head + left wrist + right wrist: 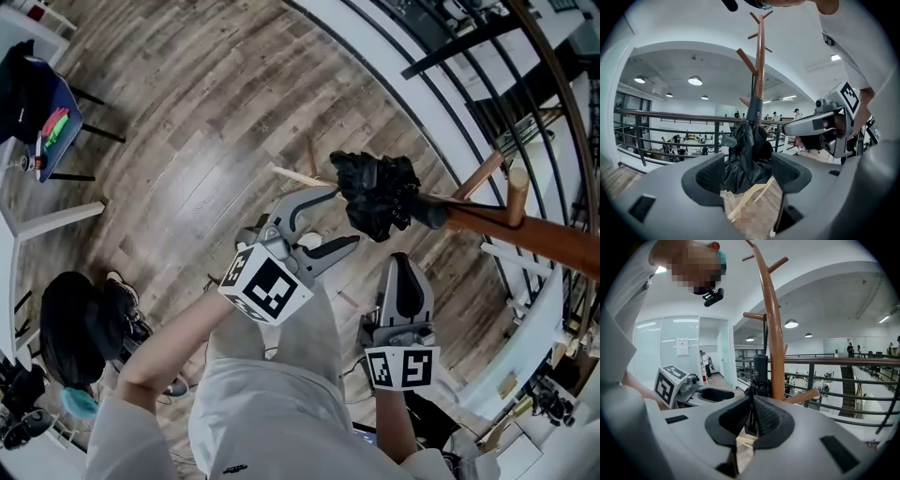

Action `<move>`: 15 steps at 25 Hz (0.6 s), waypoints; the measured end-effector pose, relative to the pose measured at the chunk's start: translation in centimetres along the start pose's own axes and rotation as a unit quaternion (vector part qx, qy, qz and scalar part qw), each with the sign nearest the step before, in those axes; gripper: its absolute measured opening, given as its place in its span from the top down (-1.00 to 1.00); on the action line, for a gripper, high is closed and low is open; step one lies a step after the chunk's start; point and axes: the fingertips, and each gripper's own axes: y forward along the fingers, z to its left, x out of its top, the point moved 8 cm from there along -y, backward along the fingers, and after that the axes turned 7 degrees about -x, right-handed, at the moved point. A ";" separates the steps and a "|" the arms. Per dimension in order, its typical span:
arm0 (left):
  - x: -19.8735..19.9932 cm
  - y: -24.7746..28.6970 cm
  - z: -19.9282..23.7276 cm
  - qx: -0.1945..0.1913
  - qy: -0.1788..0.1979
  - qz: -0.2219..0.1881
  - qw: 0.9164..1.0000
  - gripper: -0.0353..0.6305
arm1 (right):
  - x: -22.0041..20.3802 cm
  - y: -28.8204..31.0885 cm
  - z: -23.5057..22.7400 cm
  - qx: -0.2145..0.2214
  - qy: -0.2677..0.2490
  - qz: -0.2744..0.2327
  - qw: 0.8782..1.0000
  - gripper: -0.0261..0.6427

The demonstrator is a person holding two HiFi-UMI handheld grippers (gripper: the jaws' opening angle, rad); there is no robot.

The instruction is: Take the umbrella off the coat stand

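- Looking down in the head view, the folded black umbrella (375,192) hangs bunched against the brown coat stand (525,230), above the wood floor (206,141). The left gripper (343,217) has its jaws spread wide at the umbrella's fabric, with the upper jaw tip touching the cloth or just beside it. The right gripper (401,261) sits just below the umbrella with its jaws close together.
- Left gripper view: the jaws stand well apart. The umbrella (747,150) hangs down between the pads as crumpled fabric and fills most of the gap. Whether it presses on either pad I cannot tell. The coat stand (760,70) rises right behind it, with a railing (670,116) beyond.
- Right gripper view: the pads are drawn in to a narrow slit and grip nothing. The umbrella (761,369) shows its black cylindrical end just past the tips, close beside the coat stand (774,333).
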 end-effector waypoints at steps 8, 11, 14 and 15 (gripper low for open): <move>-0.9 2.1 2.5 -0.002 0.010 0.000 1.000 -0.01 | -1.2 0.7 0.0 0.009 -0.004 0.013 1.000 0.78; -1.0 3.0 2.9 -0.012 0.018 0.000 1.000 -0.01 | -1.6 0.8 -0.1 0.011 -0.001 0.016 1.000 0.78; -1.1 3.7 3.4 -0.016 0.029 0.000 0.999 -0.01 | -1.7 1.1 -0.2 0.011 0.000 0.016 1.000 0.78; -1.1 3.9 3.5 -0.019 0.035 0.000 0.999 -0.01 | -1.8 1.1 -0.3 0.012 0.001 0.016 1.000 0.78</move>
